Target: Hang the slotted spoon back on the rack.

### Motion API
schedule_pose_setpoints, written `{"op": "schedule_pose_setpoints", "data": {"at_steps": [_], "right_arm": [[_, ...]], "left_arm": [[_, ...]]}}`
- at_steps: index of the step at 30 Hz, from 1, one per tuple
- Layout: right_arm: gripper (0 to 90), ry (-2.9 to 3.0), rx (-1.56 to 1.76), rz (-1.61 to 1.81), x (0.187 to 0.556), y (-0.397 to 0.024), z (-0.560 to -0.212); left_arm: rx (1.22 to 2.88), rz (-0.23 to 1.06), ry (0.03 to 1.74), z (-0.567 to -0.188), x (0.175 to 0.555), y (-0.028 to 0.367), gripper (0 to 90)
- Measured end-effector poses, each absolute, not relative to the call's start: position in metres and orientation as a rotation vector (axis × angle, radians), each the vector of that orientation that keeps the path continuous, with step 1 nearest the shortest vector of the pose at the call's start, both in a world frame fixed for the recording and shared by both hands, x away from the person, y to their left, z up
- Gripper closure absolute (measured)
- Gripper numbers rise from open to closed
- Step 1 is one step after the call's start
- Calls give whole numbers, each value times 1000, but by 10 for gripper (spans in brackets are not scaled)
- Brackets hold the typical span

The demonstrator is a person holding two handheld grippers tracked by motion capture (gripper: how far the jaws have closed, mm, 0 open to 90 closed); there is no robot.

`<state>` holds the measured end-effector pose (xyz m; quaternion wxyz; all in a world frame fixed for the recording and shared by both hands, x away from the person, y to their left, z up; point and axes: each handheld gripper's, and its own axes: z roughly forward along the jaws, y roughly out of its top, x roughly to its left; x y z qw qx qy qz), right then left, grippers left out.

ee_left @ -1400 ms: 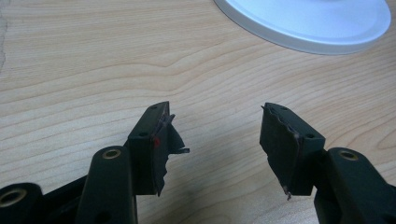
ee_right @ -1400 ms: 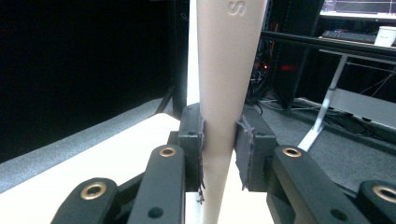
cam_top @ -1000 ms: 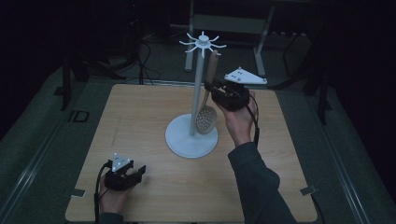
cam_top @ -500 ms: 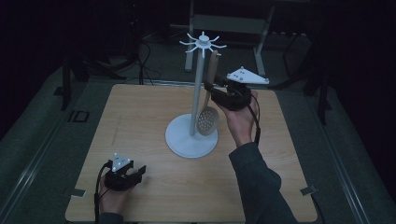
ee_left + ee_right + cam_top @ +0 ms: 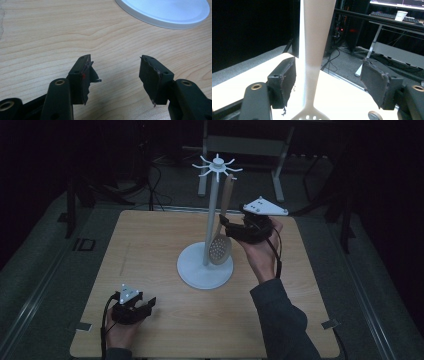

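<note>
A white utensil stand (image 5: 212,215) rises from a round base (image 5: 200,270) at the table's middle, with hook arms at its top. From one hook a pale slotted spoon (image 5: 220,249) hangs beside the pole. My right gripper (image 5: 227,227) is open, its jaws on either side of the spoon's handle (image 5: 315,37), which stands between them nearer the left jaw; the gripper (image 5: 329,75) is not closed on it. At the front left, my left gripper (image 5: 147,306) rests low over the wood, open and empty (image 5: 116,72), and the stand's base (image 5: 165,12) lies ahead of it.
The wooden table (image 5: 150,240) is surrounded by dark floor. Metal frame legs (image 5: 280,175) stand behind its far edge. A desk with a paper cup (image 5: 400,15) is far off in the right gripper view.
</note>
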<state>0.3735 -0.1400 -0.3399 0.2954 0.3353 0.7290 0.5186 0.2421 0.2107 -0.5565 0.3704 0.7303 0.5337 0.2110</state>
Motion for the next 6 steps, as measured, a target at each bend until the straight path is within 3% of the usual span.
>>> {"op": "schedule_pose_setpoints", "data": {"at_steps": [6], "right_arm": [[267, 1962, 898, 1350, 354, -165, -363]], "left_arm": [[1862, 541, 1375, -557, 242, 212, 437]]}}
